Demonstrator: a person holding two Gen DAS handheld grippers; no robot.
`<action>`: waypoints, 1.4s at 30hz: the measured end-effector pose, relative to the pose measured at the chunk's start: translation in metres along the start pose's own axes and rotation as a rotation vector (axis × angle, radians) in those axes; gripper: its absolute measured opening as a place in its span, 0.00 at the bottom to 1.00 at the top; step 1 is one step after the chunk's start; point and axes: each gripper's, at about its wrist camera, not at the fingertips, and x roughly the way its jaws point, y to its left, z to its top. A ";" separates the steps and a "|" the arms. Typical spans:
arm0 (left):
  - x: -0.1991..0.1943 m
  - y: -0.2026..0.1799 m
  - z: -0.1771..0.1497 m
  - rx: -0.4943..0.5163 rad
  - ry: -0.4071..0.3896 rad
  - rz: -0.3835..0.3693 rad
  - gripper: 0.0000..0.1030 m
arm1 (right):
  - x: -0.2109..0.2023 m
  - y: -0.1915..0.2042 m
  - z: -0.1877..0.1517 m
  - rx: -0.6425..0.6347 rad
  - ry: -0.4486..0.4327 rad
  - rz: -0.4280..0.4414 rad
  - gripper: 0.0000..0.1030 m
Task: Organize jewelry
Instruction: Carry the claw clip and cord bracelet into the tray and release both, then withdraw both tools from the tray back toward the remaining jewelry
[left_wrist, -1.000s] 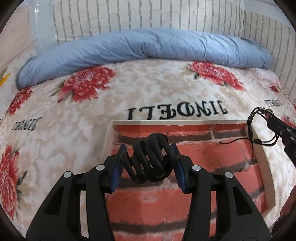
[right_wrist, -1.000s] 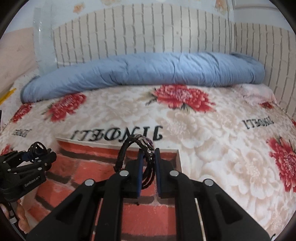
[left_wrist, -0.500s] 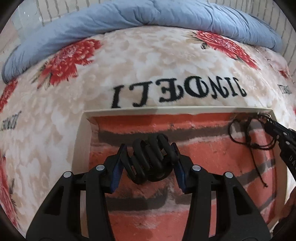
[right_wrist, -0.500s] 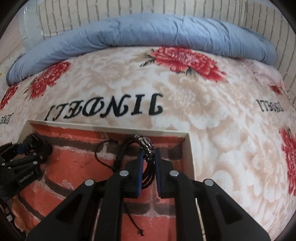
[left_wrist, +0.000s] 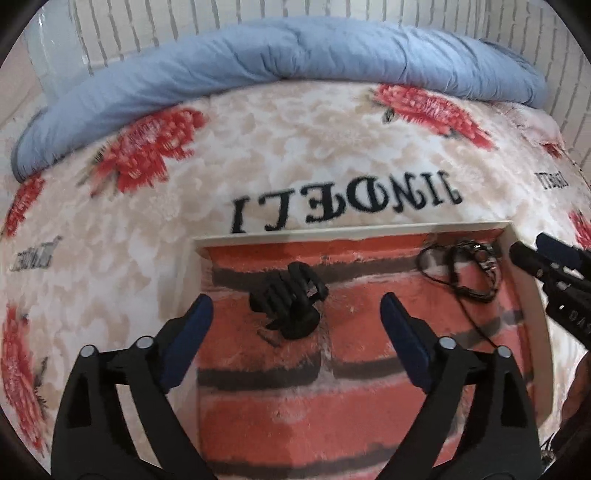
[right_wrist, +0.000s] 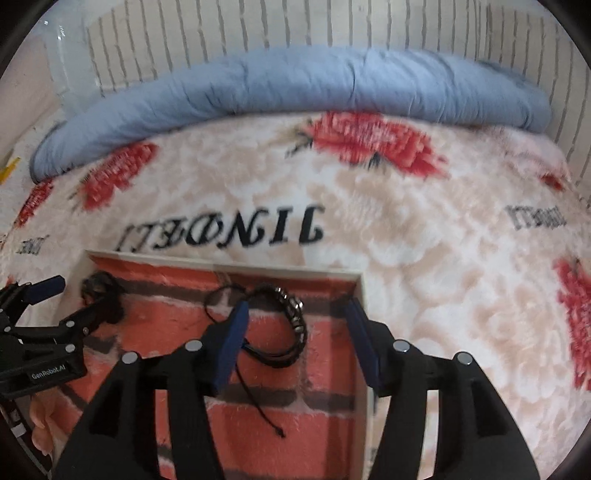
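A shallow white-rimmed tray (left_wrist: 351, 232) lined with a red brick pattern lies on the bed. A black claw hair clip (left_wrist: 288, 306) rests on its floor near the far left. My left gripper (left_wrist: 295, 314) stands over it with jaws opening wide, pads clear of the clip. A black cord bracelet with metal beads (right_wrist: 291, 306) lies in the tray's far right corner. It sits between the opening jaws of my right gripper (right_wrist: 297, 312), which do not press on it. In the left wrist view the bracelet (left_wrist: 465, 269) lies just left of the right gripper (left_wrist: 546, 266).
The tray (right_wrist: 221, 264) sits on a cream blanket (left_wrist: 295, 155) with red flowers and black lettering. A rolled blue duvet (left_wrist: 295, 55) lies along the back against a white brick wall. A person's hand (right_wrist: 40, 417) shows behind the left gripper (right_wrist: 74, 299).
Both grippers have opened. The claw clip left the left jaws and lies on the tray floor. The bracelet left the right jaws and lies in the far right corner.
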 end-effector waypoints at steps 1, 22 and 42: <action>-0.011 0.000 -0.001 0.002 -0.024 0.008 0.90 | -0.011 -0.002 0.001 -0.003 -0.013 0.005 0.58; -0.175 0.062 -0.101 -0.063 -0.250 0.138 0.95 | -0.142 -0.015 -0.077 0.052 -0.162 -0.051 0.91; -0.201 0.069 -0.219 -0.103 -0.213 0.092 0.95 | -0.197 0.003 -0.192 -0.047 -0.248 -0.142 0.95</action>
